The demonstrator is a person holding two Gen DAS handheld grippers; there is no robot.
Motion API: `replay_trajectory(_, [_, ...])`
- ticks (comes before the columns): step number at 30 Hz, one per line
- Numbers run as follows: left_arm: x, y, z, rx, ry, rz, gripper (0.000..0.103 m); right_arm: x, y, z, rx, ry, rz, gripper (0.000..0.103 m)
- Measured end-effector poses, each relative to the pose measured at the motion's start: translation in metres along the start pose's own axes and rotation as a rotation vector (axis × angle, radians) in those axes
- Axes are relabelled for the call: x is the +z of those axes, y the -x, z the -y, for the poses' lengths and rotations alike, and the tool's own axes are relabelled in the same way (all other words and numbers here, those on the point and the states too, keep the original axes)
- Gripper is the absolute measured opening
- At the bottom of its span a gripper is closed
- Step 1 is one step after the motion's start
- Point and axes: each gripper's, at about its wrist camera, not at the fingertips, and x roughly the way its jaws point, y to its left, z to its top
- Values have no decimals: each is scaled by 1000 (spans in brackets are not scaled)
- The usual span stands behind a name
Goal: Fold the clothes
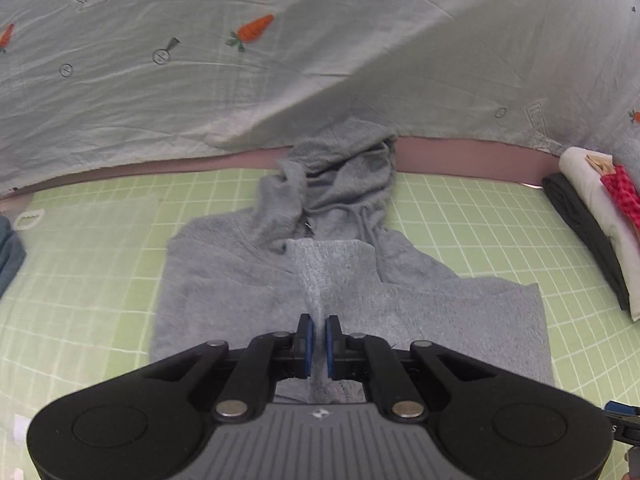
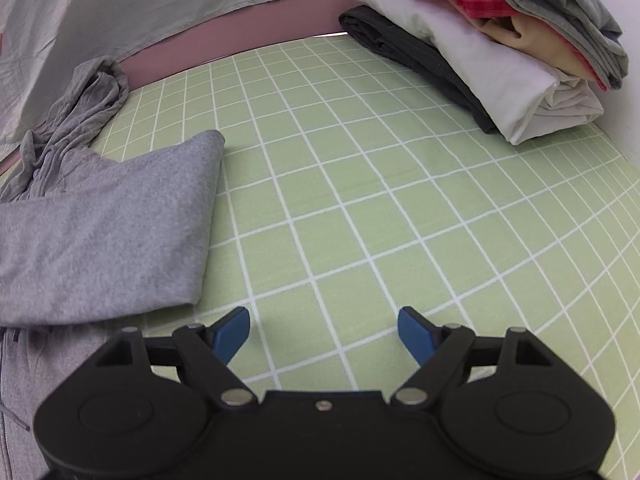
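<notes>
A grey hoodie (image 1: 224,280) lies on the green grid mat (image 1: 480,232), hood toward the back, one sleeve folded across its right side. My left gripper (image 1: 318,340) is shut on a lighter grey strip of the hoodie's fabric (image 1: 328,268) that runs up its middle. In the right wrist view the hoodie (image 2: 100,232) lies at the left with its folded sleeve and hood. My right gripper (image 2: 324,332) is open and empty above the bare mat (image 2: 360,184), just right of the hoodie.
A stack of folded clothes (image 2: 500,48), black, white, red and grey, sits at the back right of the mat; it also shows in the left wrist view (image 1: 592,216). A carrot-print sheet (image 1: 280,60) hangs behind. A blue garment (image 1: 8,256) lies at the left edge.
</notes>
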Motion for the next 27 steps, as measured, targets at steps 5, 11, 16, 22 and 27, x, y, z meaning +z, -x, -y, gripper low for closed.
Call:
replay_trajectory(5, [10, 8, -62, 48, 125, 58, 7, 0, 5, -17, 11, 66, 8, 82])
replay_trajectory(11, [25, 29, -127, 192, 236, 160, 7, -4, 9, -29, 7, 102, 2, 82])
replay_trajectory(16, [17, 25, -181, 266, 379, 152, 7, -6, 12, -41, 3, 132, 1, 82])
replay_trajectory(22, [-21, -20, -225, 384, 483, -9, 8, -8, 14, -58, 13, 188, 12, 82])
replay_trajectory(27, [-51, -18, -223, 407, 505, -65, 9, -6, 23, -73, 25, 227, 45, 82])
